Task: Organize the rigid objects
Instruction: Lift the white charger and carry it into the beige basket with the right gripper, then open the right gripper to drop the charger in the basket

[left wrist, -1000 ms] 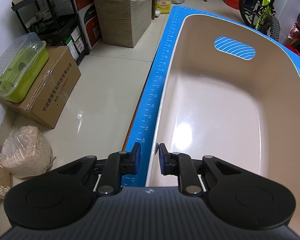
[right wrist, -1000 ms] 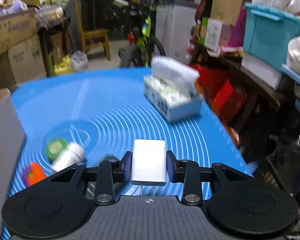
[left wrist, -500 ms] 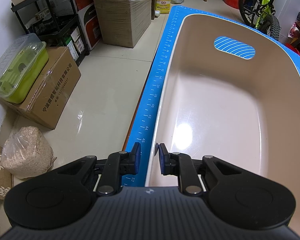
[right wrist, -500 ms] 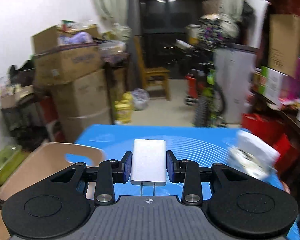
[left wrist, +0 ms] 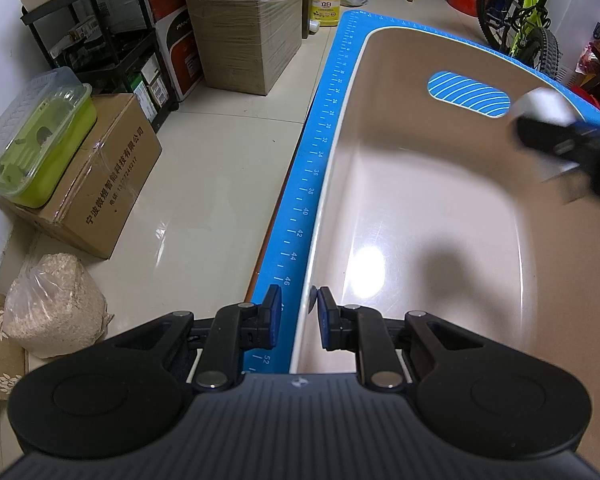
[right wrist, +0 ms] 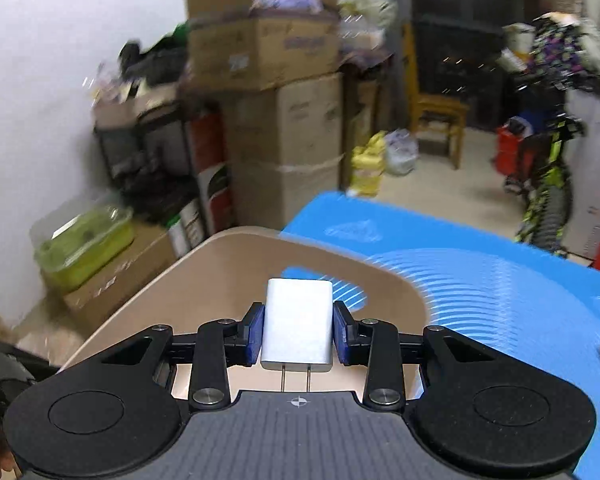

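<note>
While the left tool [left wrist: 295, 322] pinches the near rim of the beige bin [left wrist: 440, 208] between its blue pads, narrow and closed on the thin wall, the right tool [right wrist: 299, 334] grips a white charger [right wrist: 298, 326] by its two flat sides. The charger sits upright between the pads with its two metal prongs pointing back toward the camera. From the right wrist view the charger hangs above the near part of the bin, whose far wall with its handle cutout [right wrist: 332, 286] shows just beyond it. From the left wrist view the right tool [left wrist: 568, 148] comes in blurred at the right edge, above the bin's right side, with the white charger [left wrist: 544, 104] at its tip near the oval handle cutout [left wrist: 468, 94]. The bin's floor is bare and glossy, with a bright glare spot and a soft shadow on it. The bin rests on a blue mat [left wrist: 300, 184] with a printed ruler along its edge, which covers the tabletop. Beside the tabletop, on the tiled floor [left wrist: 204, 184], stand cardboard boxes [left wrist: 244, 28], a green container [left wrist: 36, 136] with a clear lid on one box, a bag of pale grain [left wrist: 48, 308], a yellow jug [left wrist: 326, 0] and a bicycle [left wrist: 524, 16].
</note>
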Demonstrator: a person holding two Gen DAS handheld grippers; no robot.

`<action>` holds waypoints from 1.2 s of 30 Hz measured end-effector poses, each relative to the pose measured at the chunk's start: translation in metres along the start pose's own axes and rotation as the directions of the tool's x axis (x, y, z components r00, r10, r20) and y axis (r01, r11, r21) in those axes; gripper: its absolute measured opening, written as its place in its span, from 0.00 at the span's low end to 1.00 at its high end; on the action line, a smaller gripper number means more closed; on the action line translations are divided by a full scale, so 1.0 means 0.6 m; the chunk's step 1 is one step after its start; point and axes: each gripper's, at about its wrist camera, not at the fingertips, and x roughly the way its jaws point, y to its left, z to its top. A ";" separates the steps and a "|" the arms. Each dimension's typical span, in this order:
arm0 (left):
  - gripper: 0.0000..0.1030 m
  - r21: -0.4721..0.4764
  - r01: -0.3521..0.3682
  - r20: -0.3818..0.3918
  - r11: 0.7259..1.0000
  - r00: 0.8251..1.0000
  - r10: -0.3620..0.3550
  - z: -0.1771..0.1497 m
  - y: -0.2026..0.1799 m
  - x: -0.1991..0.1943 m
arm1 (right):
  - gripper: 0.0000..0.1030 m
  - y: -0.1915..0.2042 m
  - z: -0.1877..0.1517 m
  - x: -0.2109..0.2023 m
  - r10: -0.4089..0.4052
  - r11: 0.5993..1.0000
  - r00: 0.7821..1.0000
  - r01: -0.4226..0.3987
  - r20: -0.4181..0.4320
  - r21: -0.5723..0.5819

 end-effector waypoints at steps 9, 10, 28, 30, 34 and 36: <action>0.21 0.000 -0.001 -0.001 1.000 1.000 0.001 -0.001 -0.002 0.001 | 0.41 0.040 -0.019 0.094 0.049 0.998 0.974 -0.057 -0.220 -0.030; 0.21 -0.001 0.000 -0.001 1.000 1.000 0.000 -0.001 -0.002 0.001 | 0.41 0.044 -0.020 0.102 0.045 0.998 0.969 -0.055 -0.243 -0.036; 0.21 -0.010 0.011 -0.004 1.000 1.000 -0.011 0.000 0.004 0.001 | 0.41 0.078 -0.063 0.182 -0.035 0.996 0.884 -0.010 -0.466 -0.093; 0.21 -0.008 0.009 -0.004 1.000 1.000 -0.009 0.001 0.004 0.001 | 0.41 0.080 -0.062 0.184 -0.037 0.995 0.884 -0.010 -0.466 -0.097; 0.21 -0.004 0.006 -0.005 1.000 1.000 -0.006 0.001 0.003 0.002 | 0.44 0.079 -0.064 0.181 -0.040 0.995 0.881 -0.010 -0.471 -0.102; 0.21 -0.002 0.003 -0.005 1.000 1.000 -0.003 0.001 0.003 0.002 | 0.48 0.075 -0.059 0.182 -0.036 0.996 0.886 -0.006 -0.461 -0.088</action>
